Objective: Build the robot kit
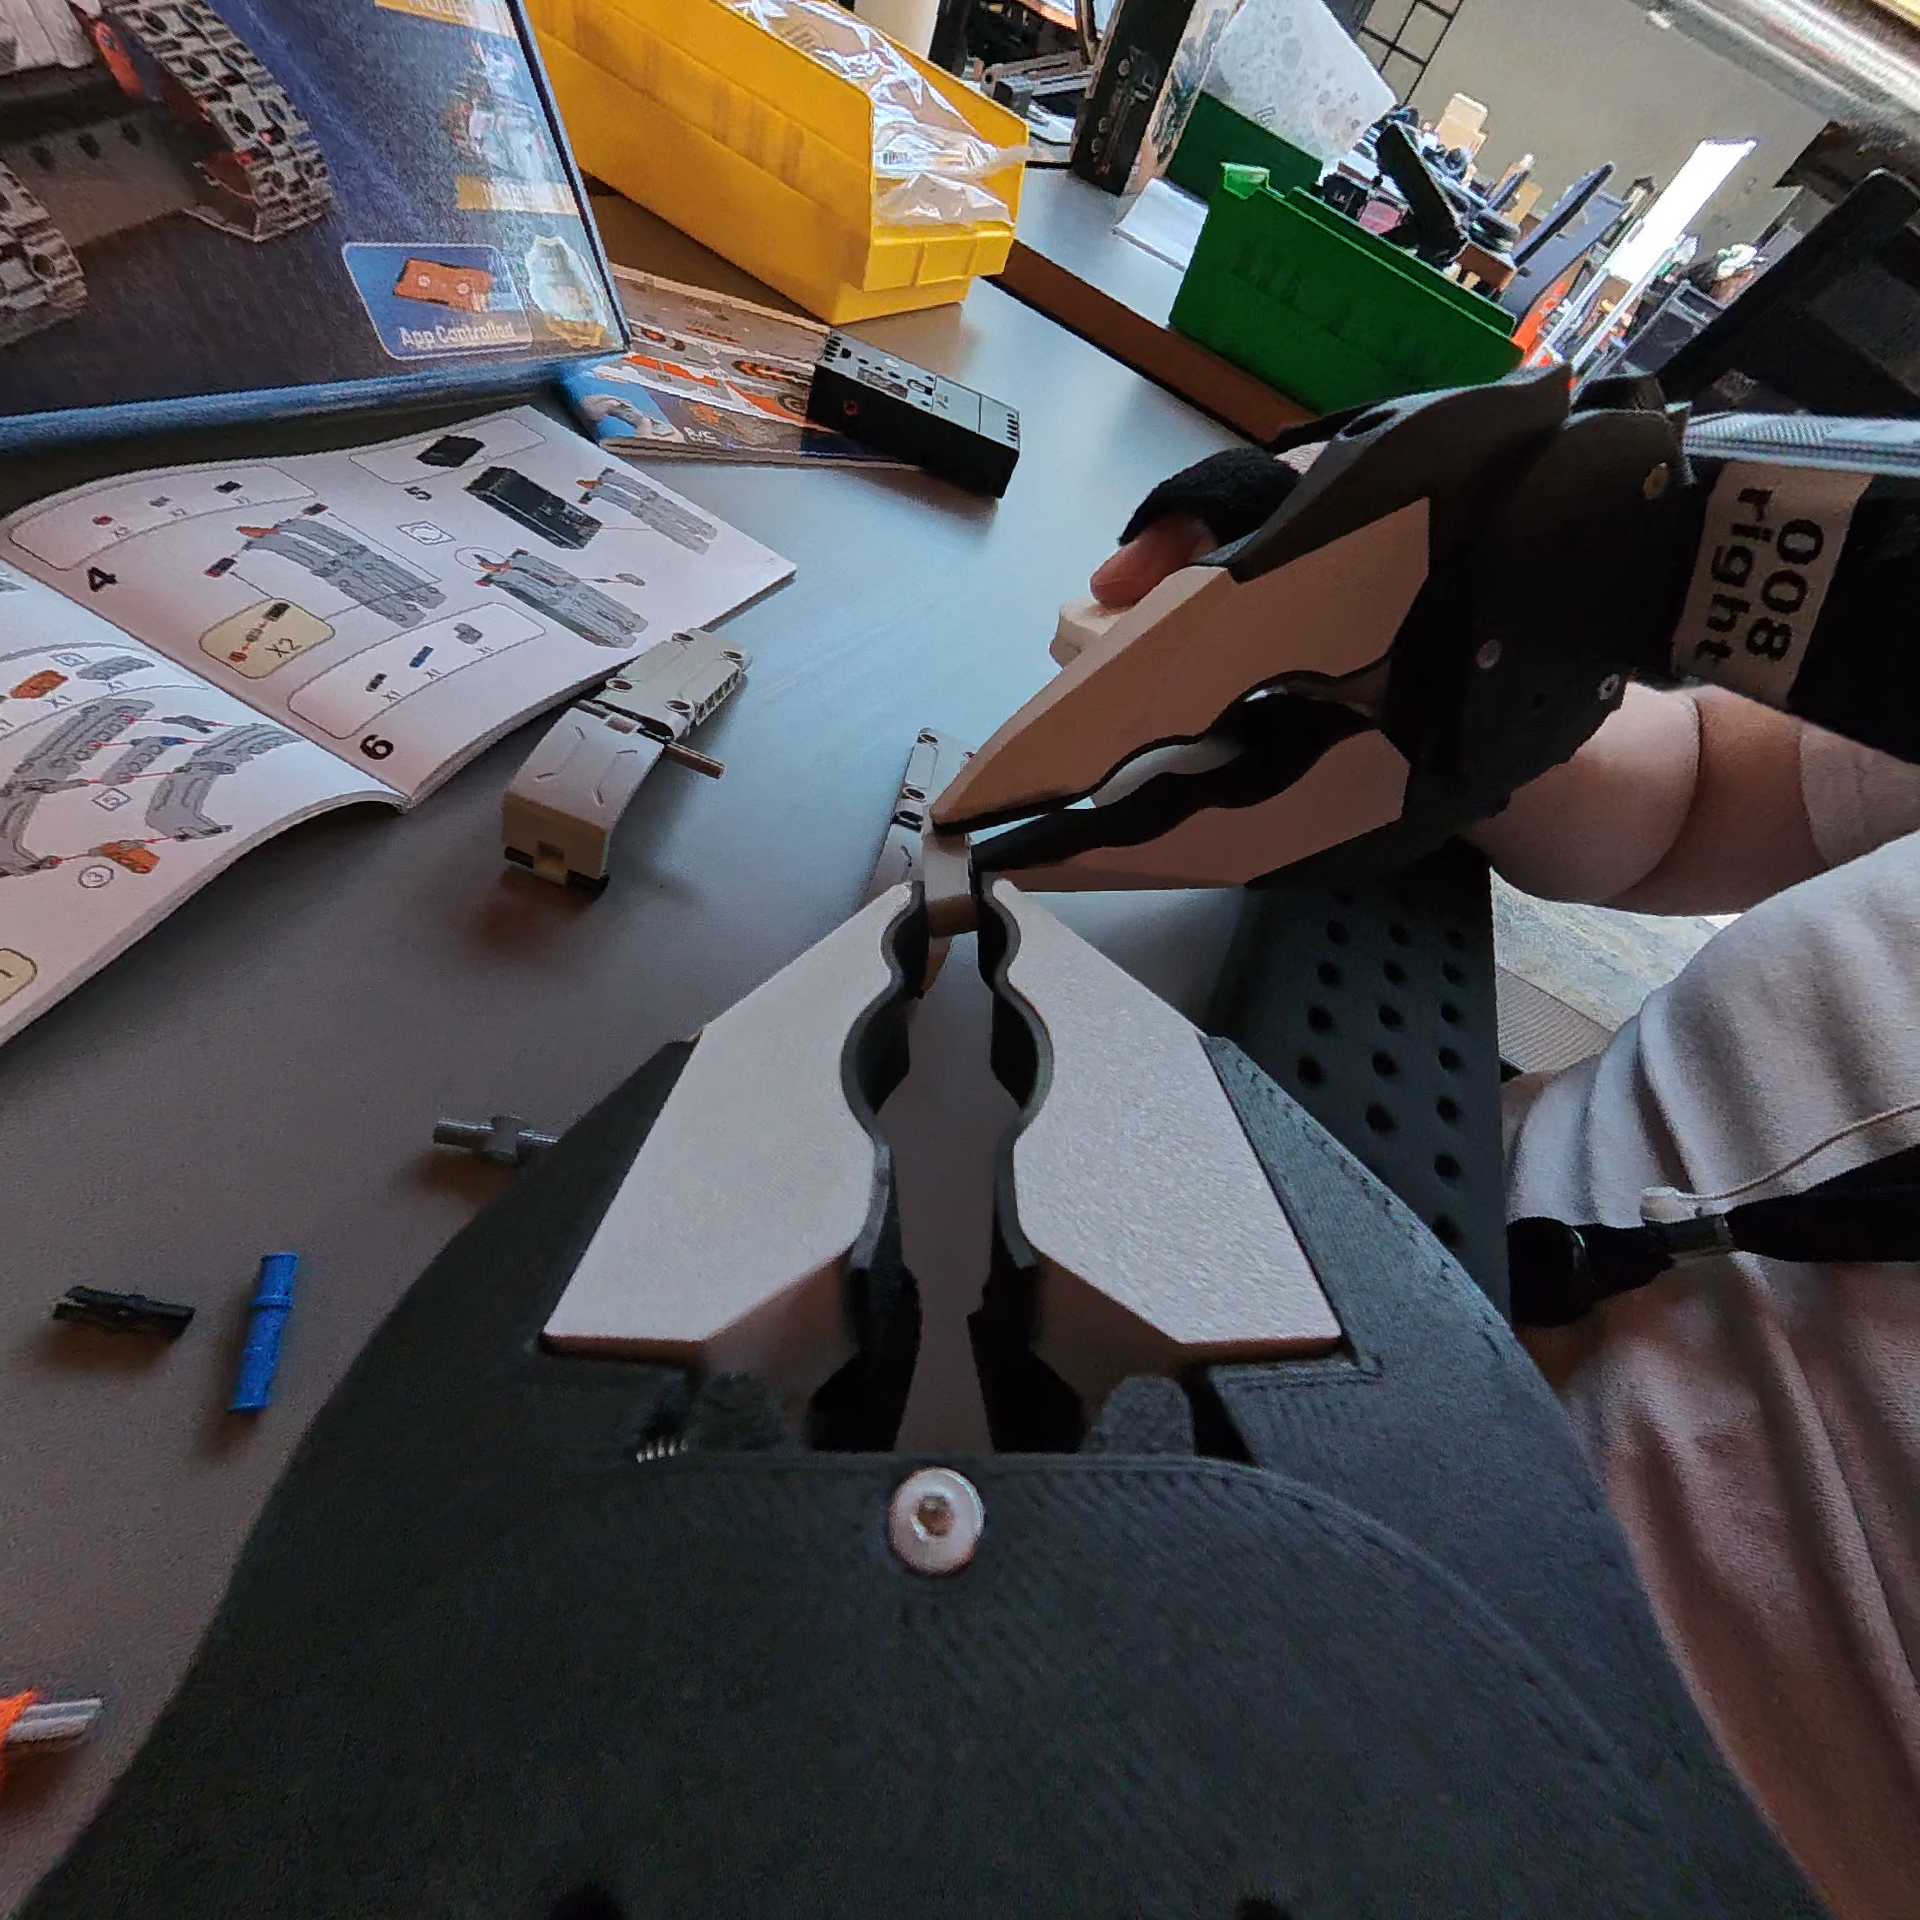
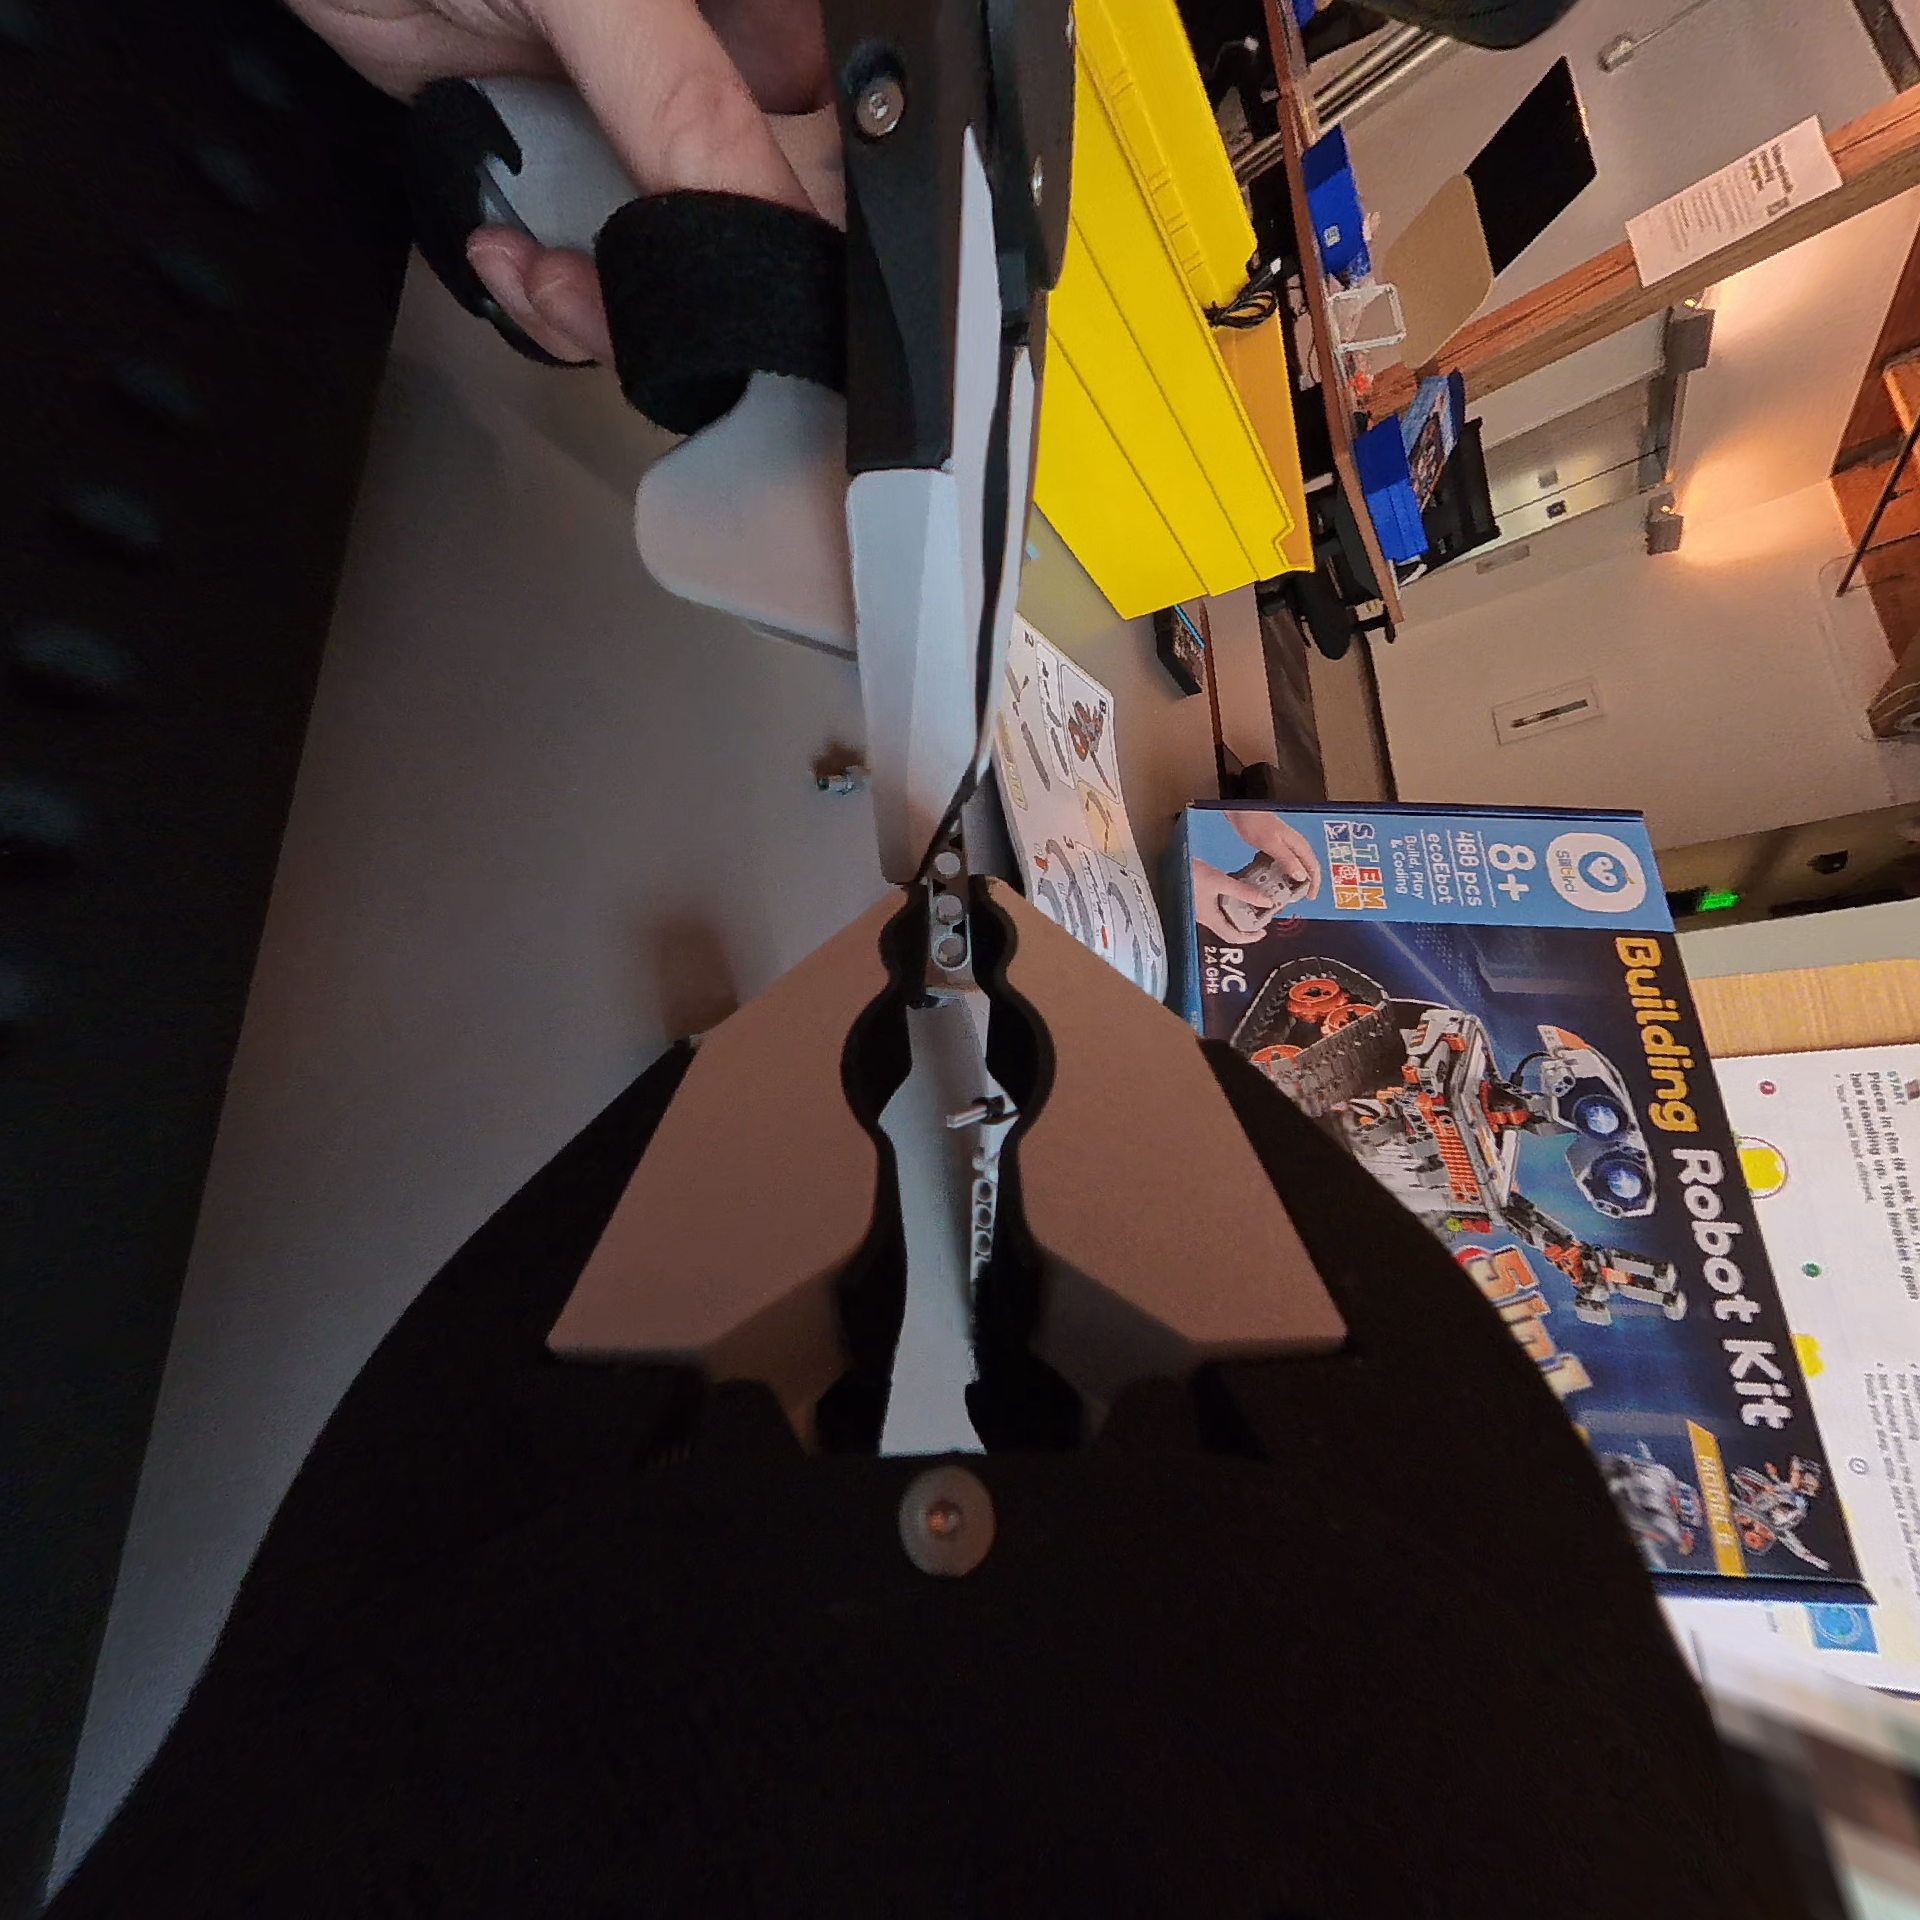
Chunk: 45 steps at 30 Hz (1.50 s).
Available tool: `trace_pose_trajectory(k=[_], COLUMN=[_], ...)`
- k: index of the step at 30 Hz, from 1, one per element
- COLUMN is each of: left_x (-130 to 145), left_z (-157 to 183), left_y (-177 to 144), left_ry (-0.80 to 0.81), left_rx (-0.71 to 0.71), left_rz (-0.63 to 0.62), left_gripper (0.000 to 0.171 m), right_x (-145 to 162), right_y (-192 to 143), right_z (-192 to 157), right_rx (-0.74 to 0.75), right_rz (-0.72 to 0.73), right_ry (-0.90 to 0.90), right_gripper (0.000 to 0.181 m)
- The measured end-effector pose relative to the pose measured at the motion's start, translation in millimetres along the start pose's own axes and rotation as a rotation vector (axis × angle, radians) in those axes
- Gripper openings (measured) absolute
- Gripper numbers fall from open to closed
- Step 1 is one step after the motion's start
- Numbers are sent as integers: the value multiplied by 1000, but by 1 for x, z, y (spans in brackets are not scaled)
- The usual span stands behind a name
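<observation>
Both grippers clamped on one grey beam above the desk.

The left gripper (image 1: 948,914) is closed on the near end of a grey beam (image 1: 943,883); the right gripper (image 1: 961,826), seen farther off, pinches the same piece from the side, so the tips nearly touch. In the right wrist view, the right gripper (image 2: 940,935) grips the holed beam (image 2: 948,930) edge-on. On the desk (image 1: 935,582) lie a curved grey assembly (image 1: 603,769) beside the open booklet (image 1: 312,644), a grey pin (image 1: 494,1138), a blue pin (image 1: 265,1330) and a black pin (image 1: 123,1314), all loose. A yellow bin (image 1: 790,156) stands behind.
</observation>
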<state>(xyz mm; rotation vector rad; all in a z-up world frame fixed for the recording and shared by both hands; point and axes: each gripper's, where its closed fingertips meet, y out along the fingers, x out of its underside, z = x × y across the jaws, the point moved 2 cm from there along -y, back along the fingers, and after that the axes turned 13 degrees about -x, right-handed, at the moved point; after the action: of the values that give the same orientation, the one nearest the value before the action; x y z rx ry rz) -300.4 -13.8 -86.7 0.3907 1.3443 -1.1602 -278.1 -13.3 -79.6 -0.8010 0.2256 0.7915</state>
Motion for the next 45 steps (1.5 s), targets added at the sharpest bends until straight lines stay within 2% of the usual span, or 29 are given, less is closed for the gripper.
trace_pose_trajectory(k=[3, 11, 14, 17, 20, 21, 23, 28, 45], left_x=[-1, -10, -8, -7, -8, -10, -12, -15, -5], left_z=[1, 5, 9, 12, 12, 11, 5, 5, 3], left_y=[-1, -12, -12, -11, -13, -14, -14, -17, -8], left_ry=[-22, -108, -87, -71, -78, -86, -106, -126, -46], left_rx=[29, 143, 161, 168, 180, 175, 139, 163, 79], left_rz=[3, 53, 44, 32, 45, 57, 78, 98, 36], left_gripper=[6, 6, 6, 6, 6, 11, 30, 24, 24], right_x=[-1, -9, -5, -5, -6, -6, -3, 8, 13], right_y=[-2, -18, -17, -15, -16, -17, -19, -21, -16], right_z=[1, 10, 9, 3, 3, 4, 9, 19, 14], right_rx=[-24, -108, -135, -167, -170, -182, -192, -202, -250], right_rz=[57, 326, 329, 317, 324, 338, 360, 374, 338], right_ry=[47, 206, 224, 185, 198, 229, 300, 409, 429], right_gripper=[7, 15, 18, 9, 9, 8, 7, 7, 7])
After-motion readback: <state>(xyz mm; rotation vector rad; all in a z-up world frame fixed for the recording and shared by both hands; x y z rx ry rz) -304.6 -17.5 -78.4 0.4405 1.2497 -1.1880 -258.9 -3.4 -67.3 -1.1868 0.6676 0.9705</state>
